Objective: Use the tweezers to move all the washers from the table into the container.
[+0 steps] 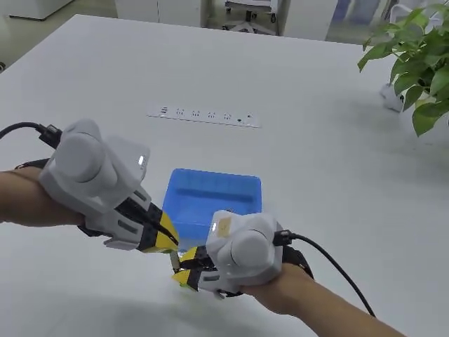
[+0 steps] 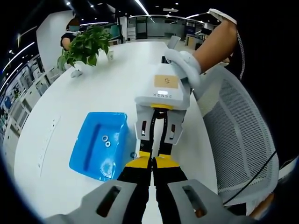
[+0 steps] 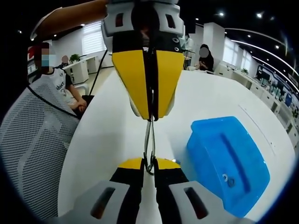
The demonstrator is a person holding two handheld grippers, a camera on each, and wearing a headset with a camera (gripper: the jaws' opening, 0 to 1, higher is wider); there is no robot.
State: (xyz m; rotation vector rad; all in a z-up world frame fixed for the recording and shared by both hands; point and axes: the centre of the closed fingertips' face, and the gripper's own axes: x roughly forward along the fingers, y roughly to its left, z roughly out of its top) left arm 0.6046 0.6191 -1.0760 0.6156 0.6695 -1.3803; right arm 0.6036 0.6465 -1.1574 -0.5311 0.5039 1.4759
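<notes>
**Head view.** The left gripper (image 1: 167,239) and the right gripper (image 1: 184,270) meet tip to tip on the white table (image 1: 295,91), just in front of the near edge of the blue container (image 1: 210,200). A dark sliver of the tweezers (image 1: 175,258) shows between the yellow tips. A power strip (image 1: 203,114) lies beyond the container, well apart from it. A plant (image 1: 414,63) stands at the far right.

**Left gripper view.** The left gripper (image 2: 152,164) has its jaws drawn narrow, nearly together. The right gripper (image 2: 153,152) points straight back at it, tips all but touching. The container (image 2: 86,158) sits just left of both. Two washers (image 2: 106,141) lie close together on its floor. The plant (image 2: 86,44) is at the far end of the table, and a mesh chair (image 2: 238,140) is on the right.

**Right gripper view.** The right gripper (image 3: 148,164) has its jaws narrow, pinching the lower end of the tweezers (image 3: 149,140). The left gripper (image 3: 150,114) hangs above, pads pressed together on the upper end. The tweezers span the short gap between the two. The container (image 3: 219,140) lies to the right, with the washers (image 3: 228,179) inside near its lower part. The chair (image 3: 32,140) is on the left.
</notes>
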